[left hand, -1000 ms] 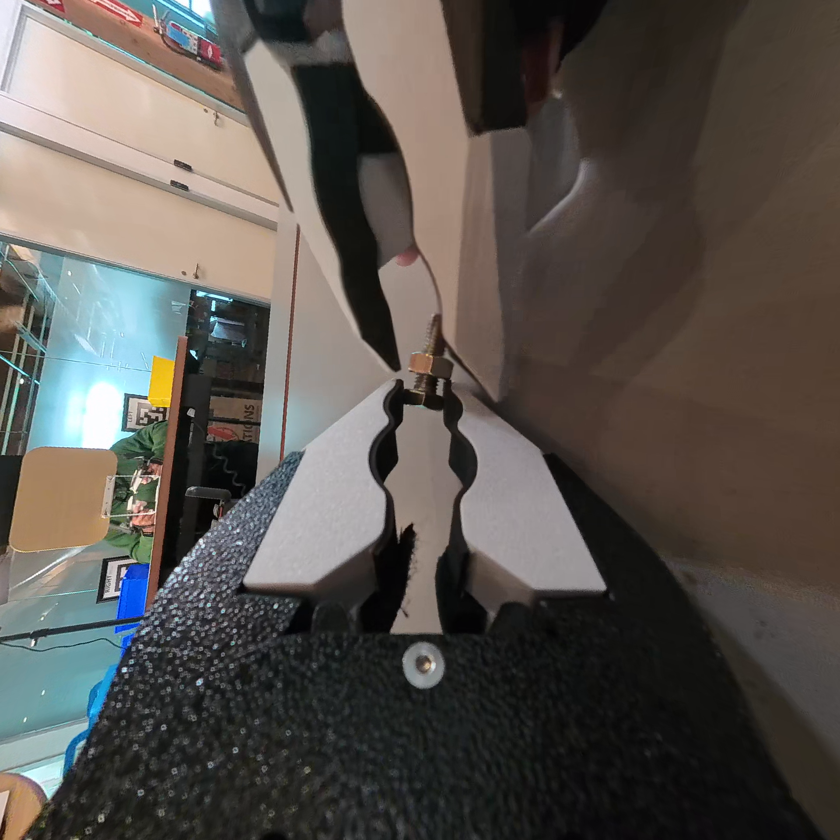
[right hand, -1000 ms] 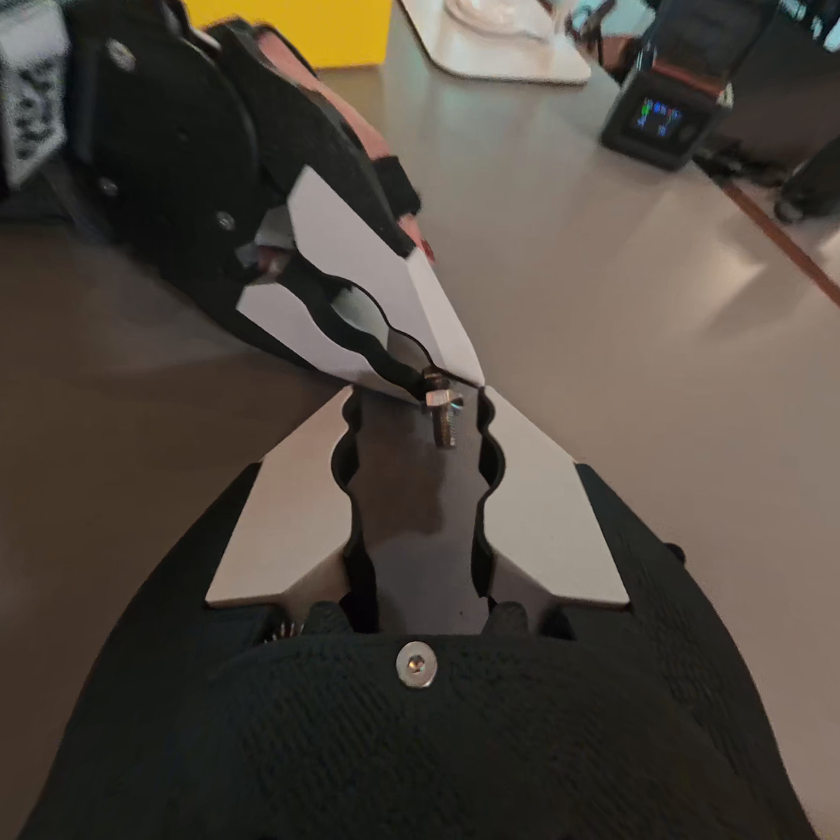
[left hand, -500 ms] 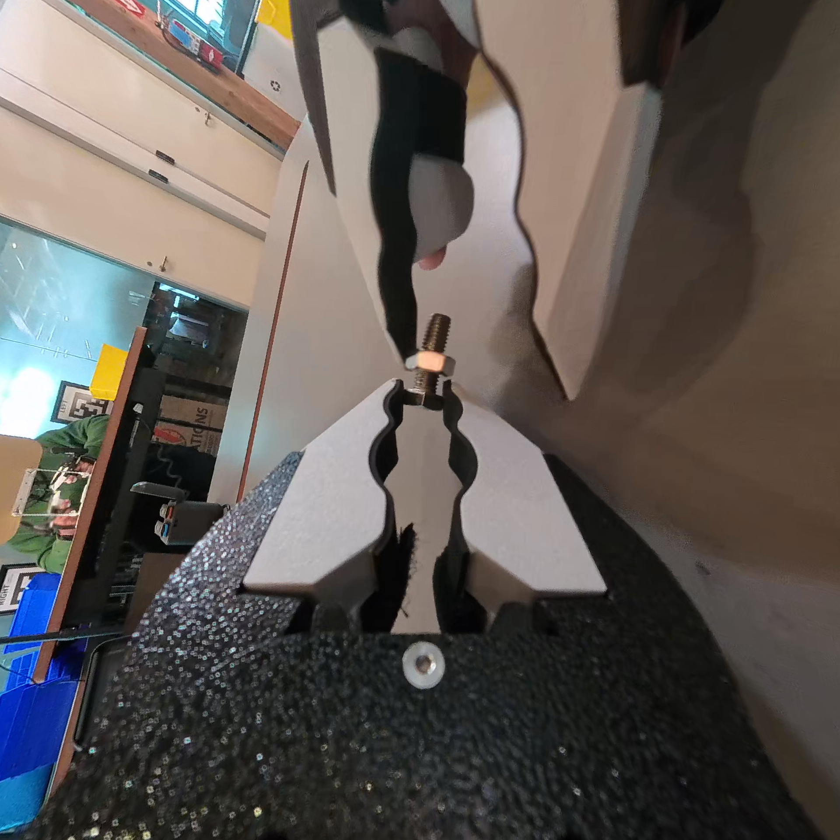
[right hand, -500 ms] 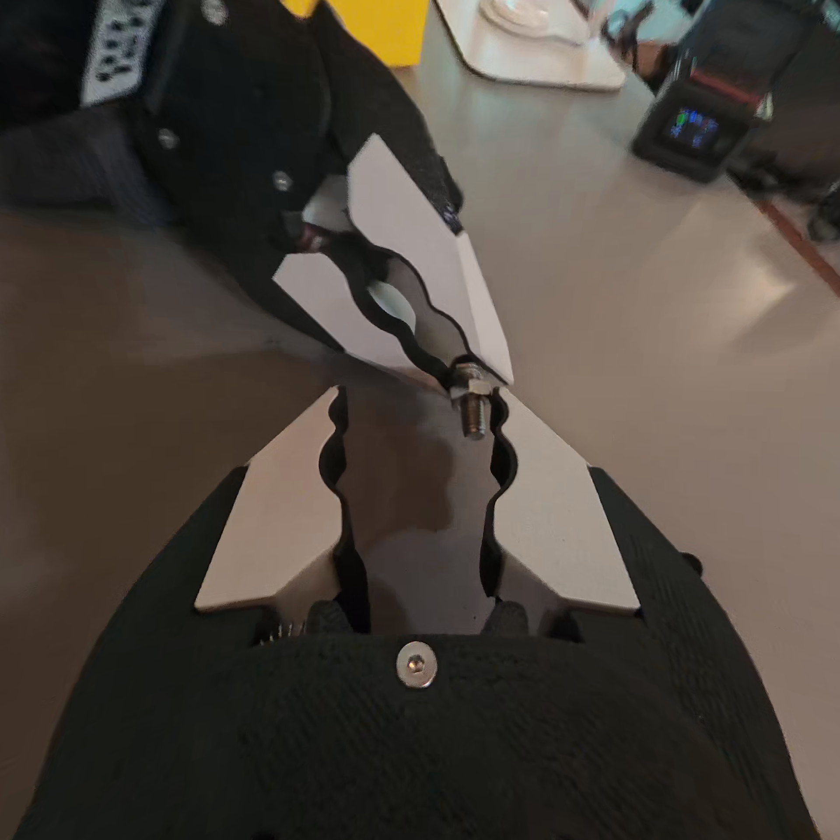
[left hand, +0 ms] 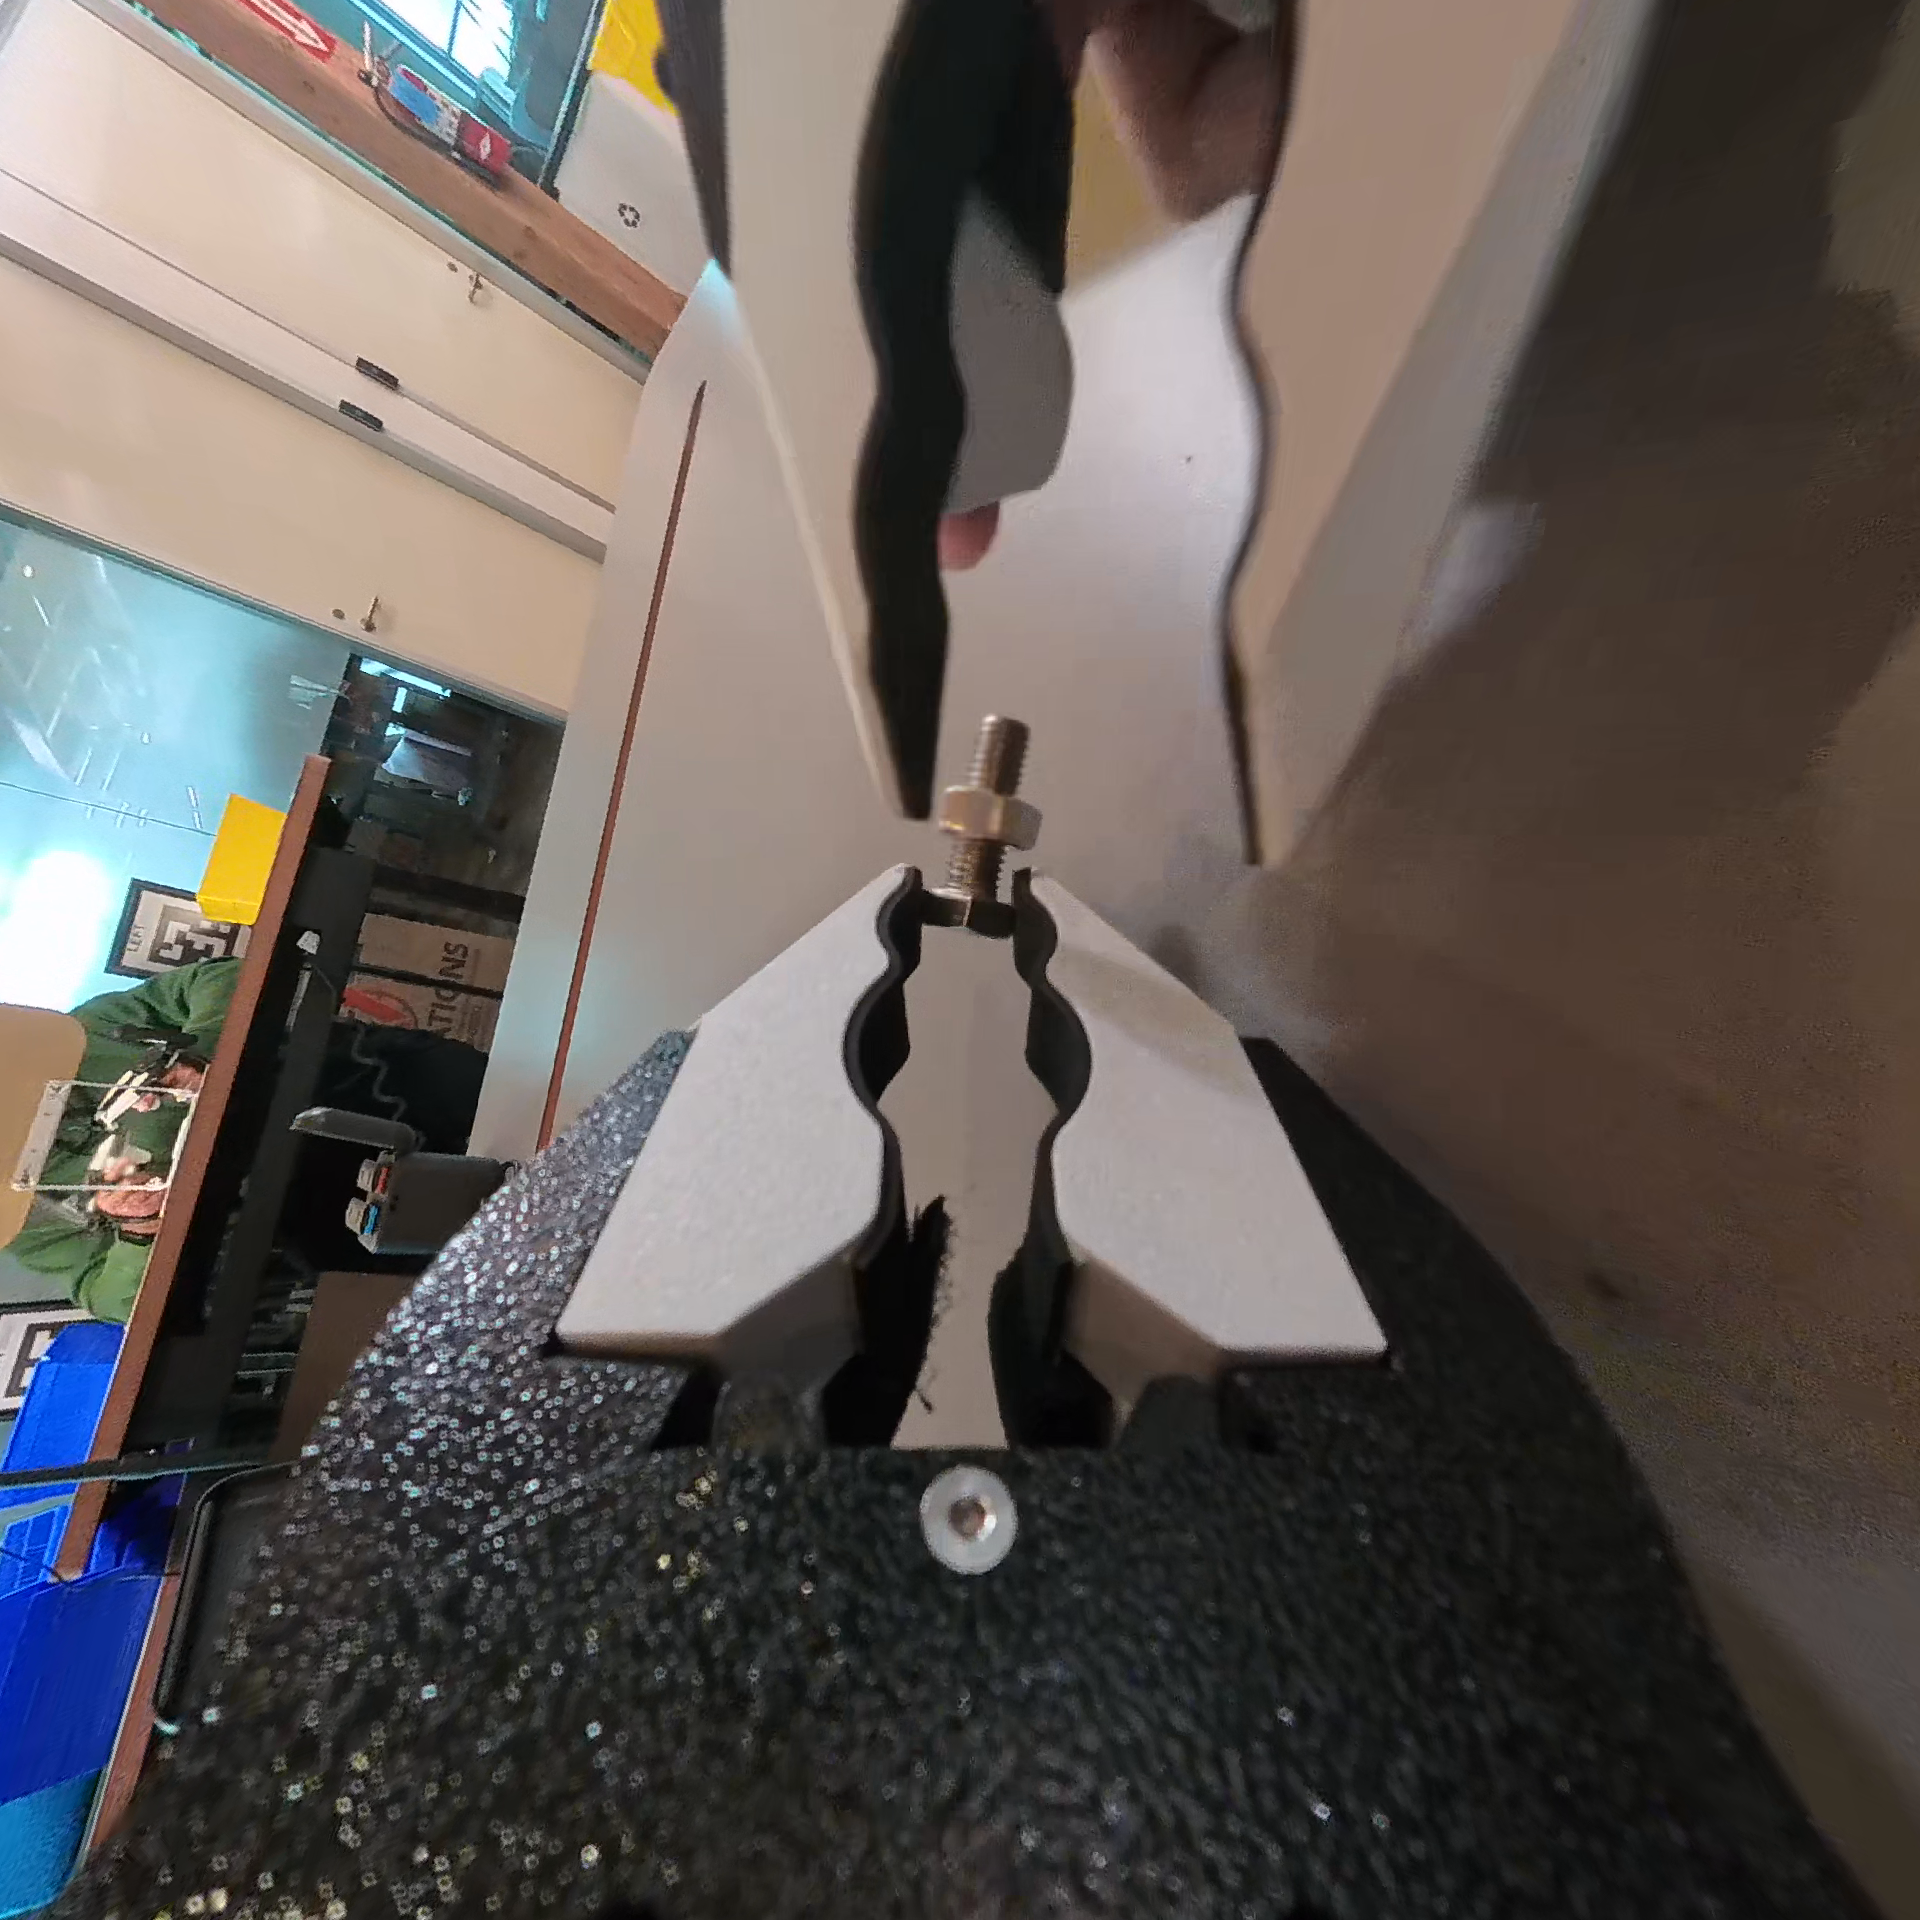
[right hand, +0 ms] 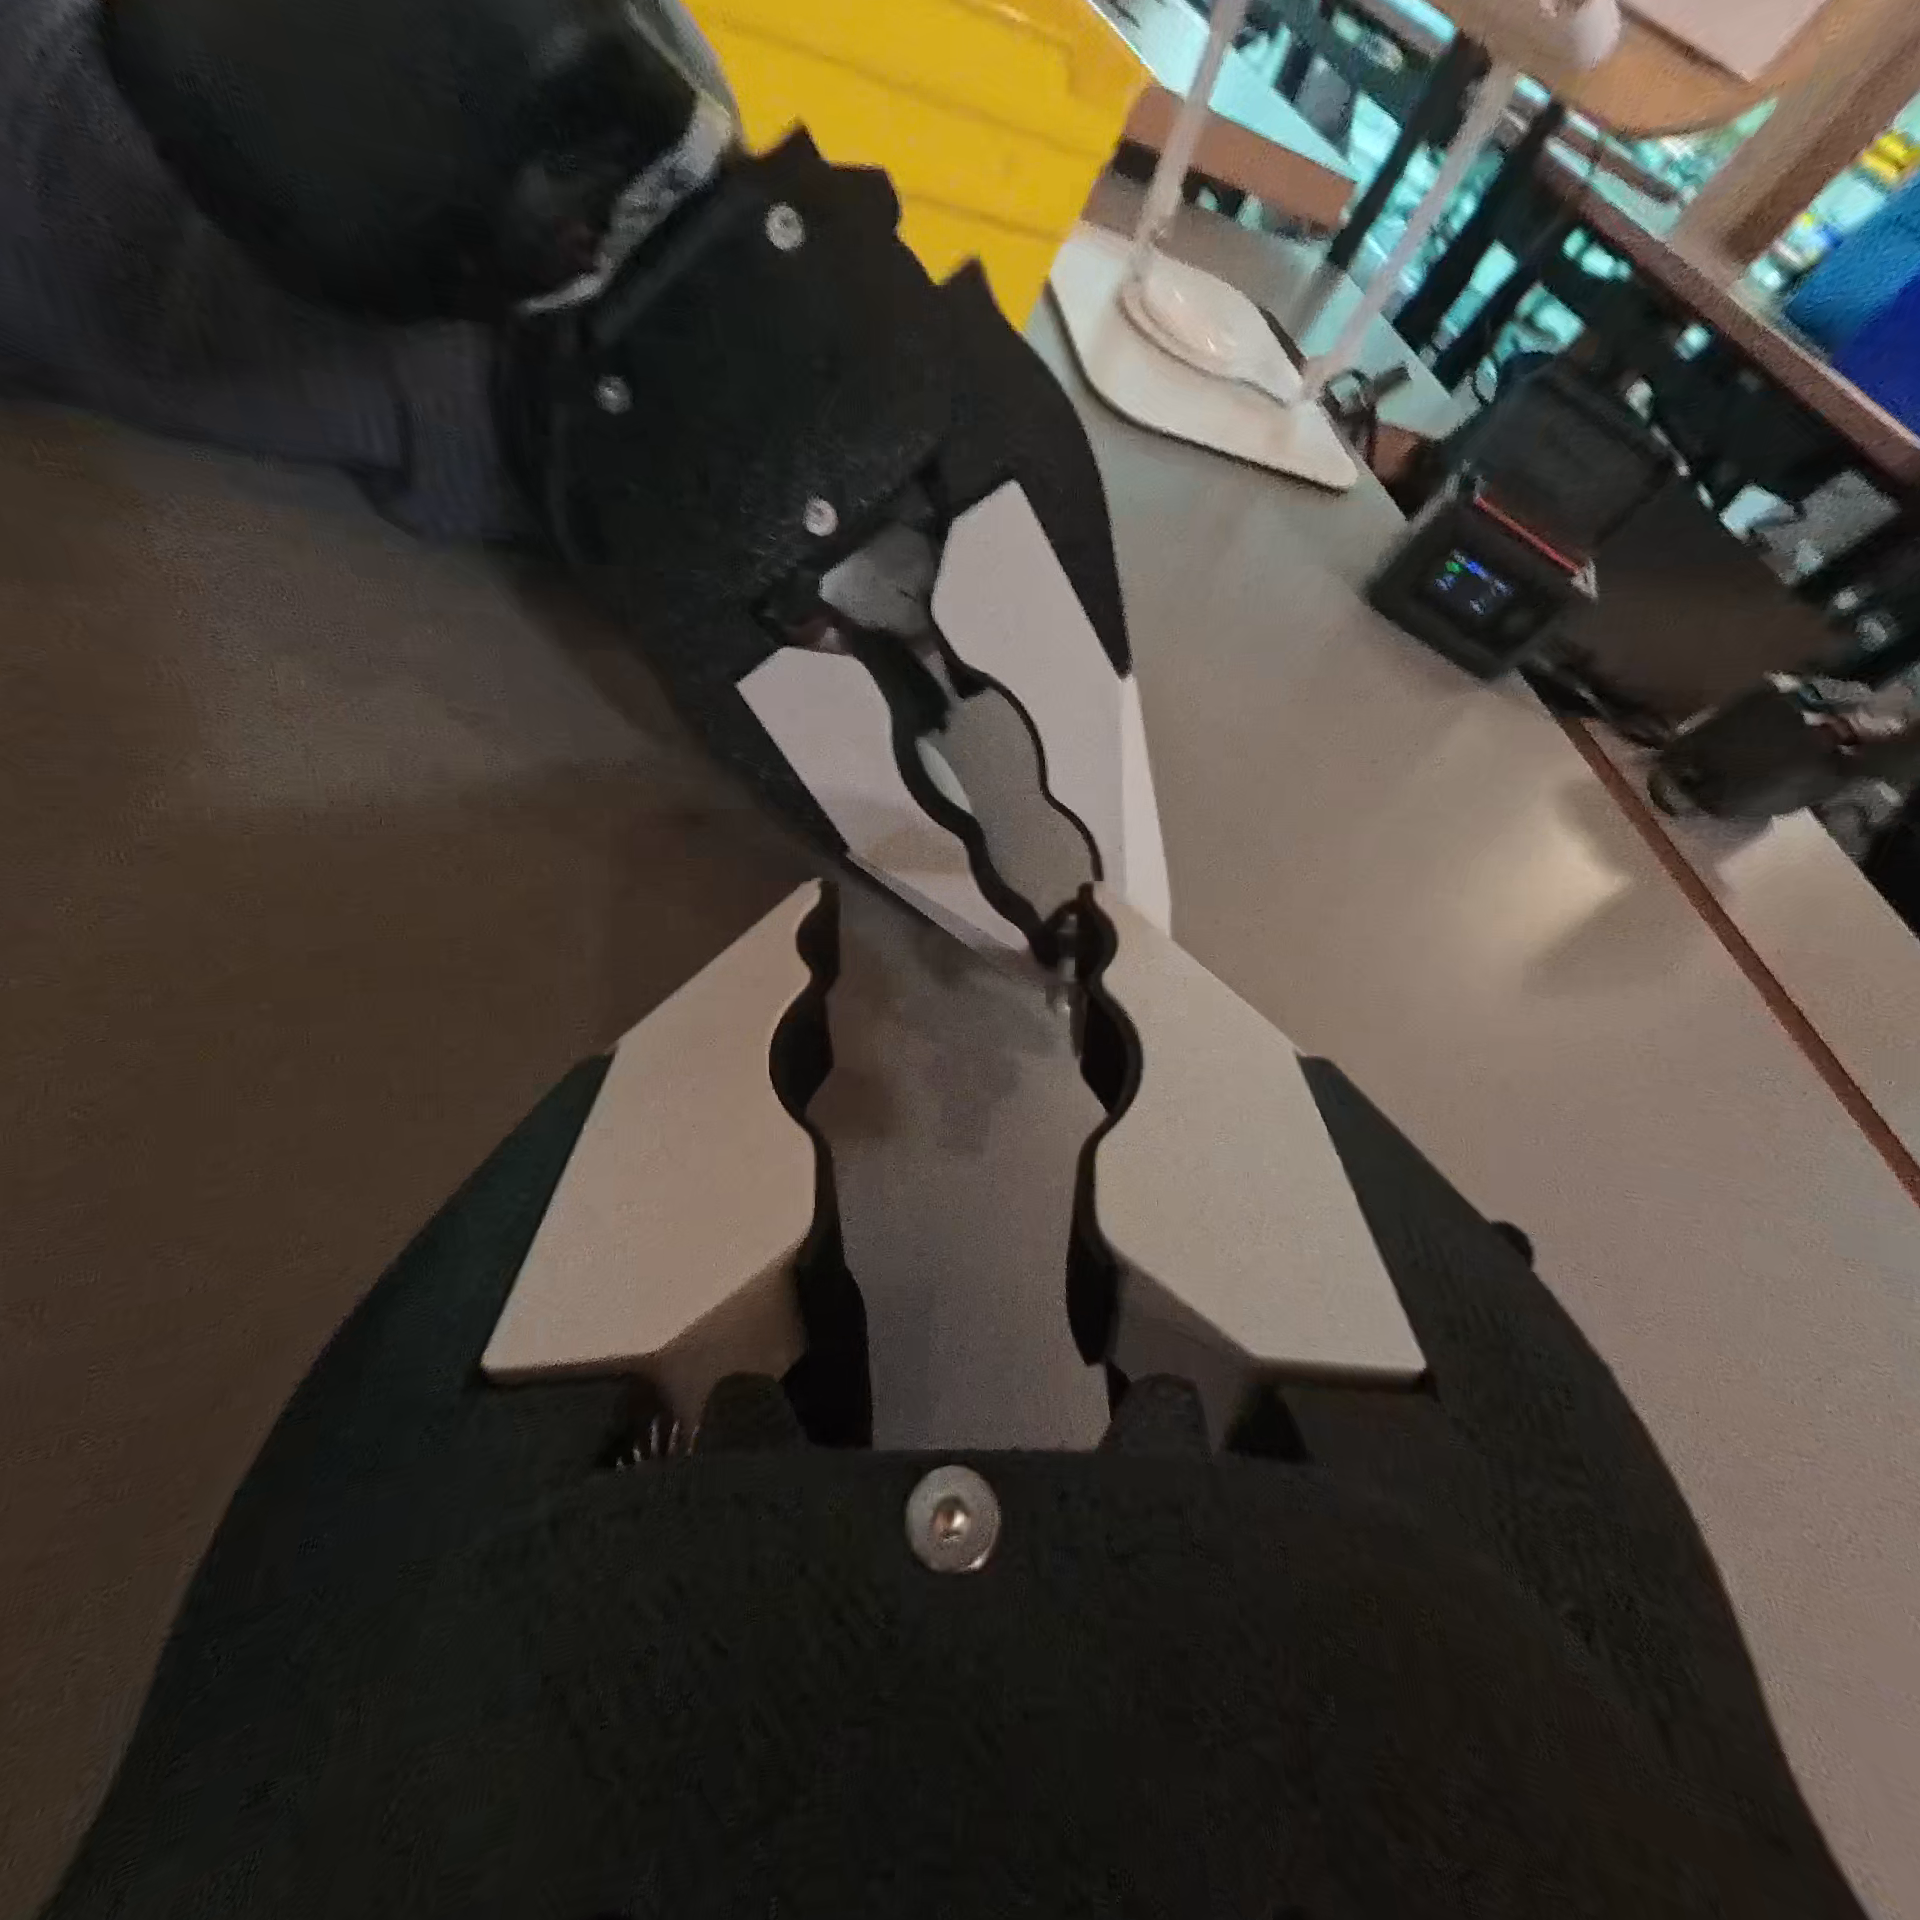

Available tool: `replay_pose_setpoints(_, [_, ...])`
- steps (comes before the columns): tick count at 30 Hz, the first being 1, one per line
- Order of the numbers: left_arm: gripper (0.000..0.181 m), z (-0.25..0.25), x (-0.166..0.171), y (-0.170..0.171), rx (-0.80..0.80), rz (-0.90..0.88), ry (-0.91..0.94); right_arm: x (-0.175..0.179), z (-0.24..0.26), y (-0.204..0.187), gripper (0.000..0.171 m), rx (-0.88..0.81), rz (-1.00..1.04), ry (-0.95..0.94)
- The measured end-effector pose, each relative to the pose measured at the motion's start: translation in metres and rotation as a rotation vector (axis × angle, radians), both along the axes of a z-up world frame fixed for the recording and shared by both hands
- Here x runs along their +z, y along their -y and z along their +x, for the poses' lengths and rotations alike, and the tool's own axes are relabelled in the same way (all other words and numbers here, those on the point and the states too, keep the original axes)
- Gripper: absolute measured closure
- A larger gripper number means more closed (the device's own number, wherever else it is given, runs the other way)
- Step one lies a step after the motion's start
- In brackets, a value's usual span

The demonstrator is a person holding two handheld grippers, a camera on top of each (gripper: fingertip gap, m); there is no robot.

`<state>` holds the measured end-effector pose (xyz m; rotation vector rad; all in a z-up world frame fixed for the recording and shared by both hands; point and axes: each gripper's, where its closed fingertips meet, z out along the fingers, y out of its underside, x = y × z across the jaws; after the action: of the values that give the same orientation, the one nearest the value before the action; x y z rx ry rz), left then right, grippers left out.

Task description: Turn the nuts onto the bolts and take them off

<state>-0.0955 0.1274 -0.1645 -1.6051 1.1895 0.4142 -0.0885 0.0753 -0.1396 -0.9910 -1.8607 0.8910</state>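
Note:
My left gripper (left hand: 966, 883) is shut on the head of a steel bolt (left hand: 982, 774), whose threaded shaft points away from it. A hex nut (left hand: 987, 816) sits partway down the thread. My right gripper (left hand: 1081, 831) comes in from the far side, open, with its fingers on either side of the bolt. One fingertip (left hand: 914, 800) touches the nut. In the right wrist view the right gripper (right hand: 956, 914) is open. The bolt (right hand: 1068, 956) lies against its right finger, held by the left gripper (right hand: 1044, 920).
Both grippers work above a grey table (right hand: 1455, 935). A yellow bin (right hand: 914, 104), a white lamp base (right hand: 1216, 384) and a small black device with a screen (right hand: 1475, 592) stand at the far end. A person in green (left hand: 135, 1039) sits beyond the table. Across from one pair of fingers to the other is roughly 5 centimetres.
The grippers have turned relative to each other. The bolt has gone from the middle of the right gripper's gap to against its right finger. The left gripper has kept hold of the bolt.

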Motion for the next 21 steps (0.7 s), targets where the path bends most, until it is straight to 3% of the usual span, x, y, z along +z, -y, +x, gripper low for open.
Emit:
replay_pose_setpoints(1, [0.166,0.0,0.0,0.0,-0.002,0.003,-0.004,-0.003,-0.001,-0.008,0.122,-0.053,0.001,0.038])
replay_pose_setpoints(4, [0.166,0.001,-0.001,0.0,-0.003,0.007,-0.023,-0.019,-0.003,-0.02,0.11,-0.154,-0.059,0.155])
replay_pose_setpoints(8, [0.166,0.001,0.0,0.001,-0.012,0.013,-0.024,-0.021,-0.003,-0.011,0.105,-0.085,-0.005,0.137])
replay_pose_setpoints(9, [0.166,0.001,0.0,0.0,-0.008,0.011,-0.02,-0.014,-0.002,-0.001,0.121,-0.01,0.032,0.075])
replay_pose_setpoints(10, [0.166,0.001,0.0,0.0,-0.004,0.006,-0.016,-0.005,-0.001,0.009,0.125,0.048,0.053,0.003])
replay_pose_setpoints(12, [0.166,0.001,0.0,0.0,-0.006,0.009,-0.017,-0.003,-0.004,0.0,0.127,-0.023,0.073,-0.005])
replay_pose_setpoints(16, [0.166,0.001,0.0,0.0,-0.006,0.01,-0.027,-0.028,-0.003,-0.026,0.109,-0.175,-0.047,0.193])
replay_pose_setpoints(19, [0.166,0.001,0.0,0.0,-0.009,0.012,-0.026,-0.02,0.0,-0.016,0.109,-0.103,-0.062,0.145])
replay_pose_setpoints(21, [0.166,0.001,0.0,0.0,-0.007,0.011,-0.021,-0.009,0.005,0.003,0.124,0.027,-0.024,0.055])
